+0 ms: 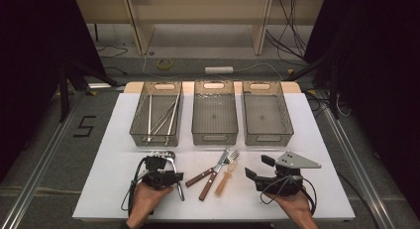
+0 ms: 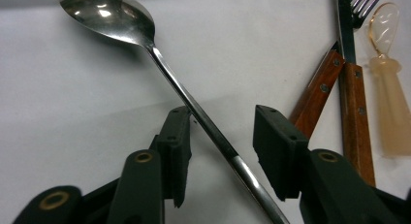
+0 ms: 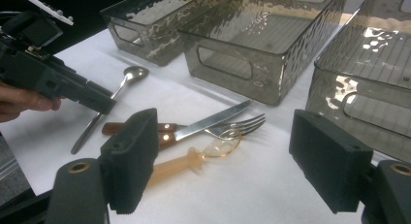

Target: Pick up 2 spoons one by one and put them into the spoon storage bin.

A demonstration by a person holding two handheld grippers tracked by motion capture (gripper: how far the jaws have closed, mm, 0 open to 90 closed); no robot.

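Left tongs (image 2: 220, 146) open astride the spoon (image 2: 145, 35) handle, likely about to close; right tongs (image 3: 232, 161) wide open, empty.

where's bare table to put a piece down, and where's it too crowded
Free: the white tabletop right of the right bin, and the strip left of the left bin. The middle bin and right bin look empty. Crowded: the front centre, where the metal spoon, knife, fork and amber plastic spoon lie between the left gripper and right gripper.
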